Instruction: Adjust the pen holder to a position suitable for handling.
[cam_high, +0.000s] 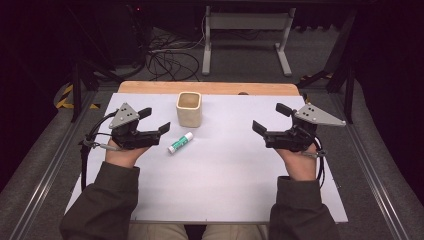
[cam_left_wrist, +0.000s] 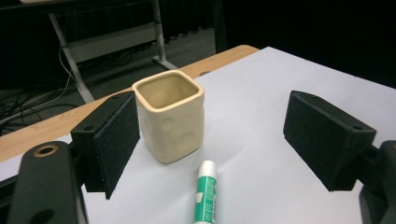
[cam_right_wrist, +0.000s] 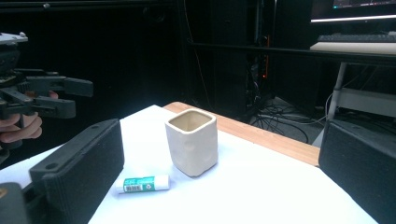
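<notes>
At the sheet's ten o'clock, the open, empty left gripper (cam_high: 155, 121) nears the glue stick (cam_high: 180, 143) at five o'clock of the cup (cam_high: 189, 109), so the next move looks like lowering to straddle it, while the right gripper (cam_high: 268, 118) waits open.

Olive-drab sleeves (cam_high: 107, 197); each black tool (cam_high: 150, 122) carries a grey three-cornered plate (cam_high: 124, 115) with screws and a trailing black cable (cam_high: 85, 150)

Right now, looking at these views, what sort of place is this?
Probably a lab or recording studio, not a home. Black curtains surround a table covered in white sheet, loose cables trail over grey carpet, and a monitor glows behind. Handheld grippers flank a lone cup and glue stick.
</notes>
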